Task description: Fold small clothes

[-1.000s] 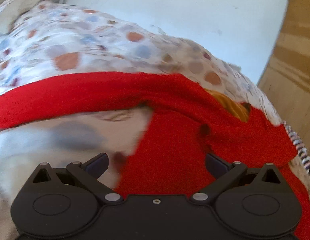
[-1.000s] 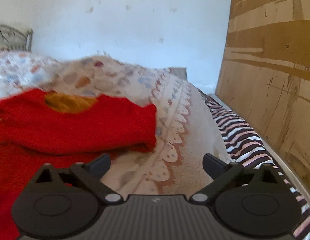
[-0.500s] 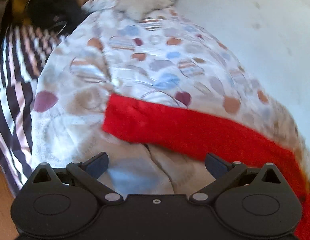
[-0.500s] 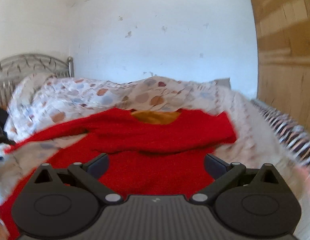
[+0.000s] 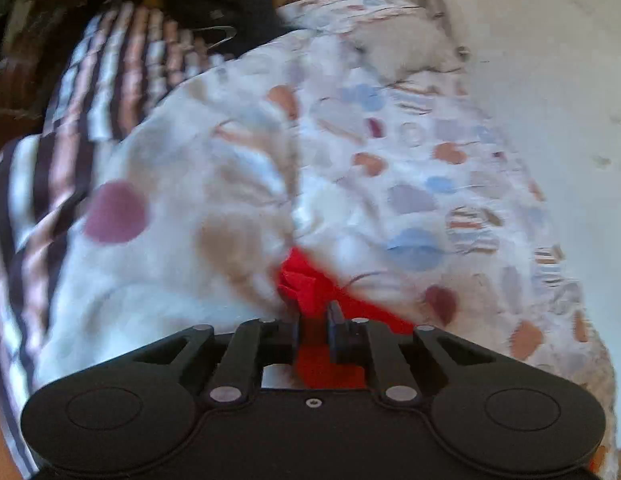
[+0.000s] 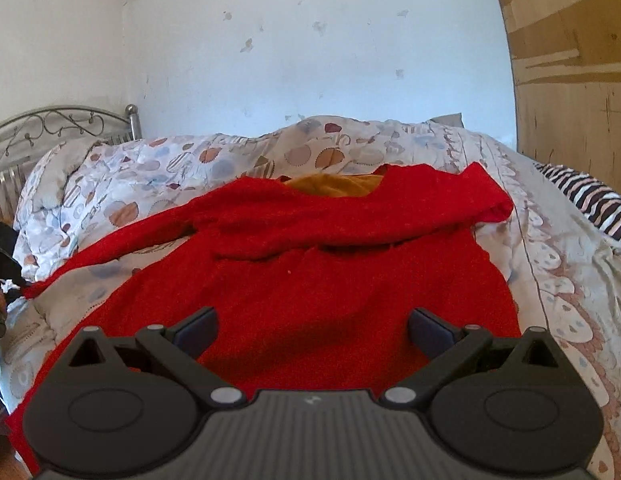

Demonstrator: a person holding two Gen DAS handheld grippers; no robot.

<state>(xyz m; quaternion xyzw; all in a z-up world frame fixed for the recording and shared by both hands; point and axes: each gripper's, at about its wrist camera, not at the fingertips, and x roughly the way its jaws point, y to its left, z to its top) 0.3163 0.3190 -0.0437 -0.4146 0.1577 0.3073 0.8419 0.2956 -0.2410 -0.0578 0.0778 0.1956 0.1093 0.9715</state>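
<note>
A red sweater (image 6: 310,264) lies spread on the bed, its neck at the far end showing an orange piece (image 6: 338,184). The right sleeve is folded across the chest and the left sleeve stretches out to the left. My left gripper (image 5: 313,312) has its jaws closing on the end of that red sleeve (image 5: 306,280), and the pads pinch the cloth. It shows as a dark shape (image 6: 0,264) at the left edge of the right wrist view. My right gripper (image 6: 312,320) hovers open over the sweater's lower body, with nothing between its fingers.
A duvet with coloured spots (image 5: 390,168) covers the bed. A black-and-white striped sheet (image 6: 590,200) hangs along the right side, next to a wooden panel (image 6: 570,80). A metal headboard (image 6: 50,124) stands at the far left. Dark items (image 5: 222,4) lie past the striped cloth.
My left gripper swung left along the sleeve to its end and shut on the cuff. My right gripper shifted left, from the bed's right edge to over the sweater's body, still open.
</note>
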